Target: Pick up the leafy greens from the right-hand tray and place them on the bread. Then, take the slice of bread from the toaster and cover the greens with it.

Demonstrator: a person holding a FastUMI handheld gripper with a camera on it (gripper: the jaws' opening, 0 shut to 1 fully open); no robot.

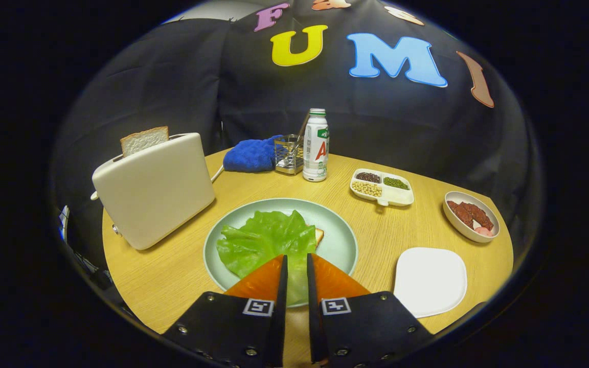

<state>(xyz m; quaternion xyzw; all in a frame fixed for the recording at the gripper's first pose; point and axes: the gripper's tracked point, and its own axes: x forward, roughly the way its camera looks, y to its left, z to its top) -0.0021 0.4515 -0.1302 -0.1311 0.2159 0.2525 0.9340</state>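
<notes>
The bread (319, 235) is mostly hidden under the greens (266, 243); the gripper (297, 260), nearly closed, is held empty above them.

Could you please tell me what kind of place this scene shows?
Probably a staged kitchen-table setup inside a recording booth. A toaster holding a bread slice, a plate with leafy greens, and a bottle stand on a round wooden table. The tongs hover nearly closed over the greens.
</notes>
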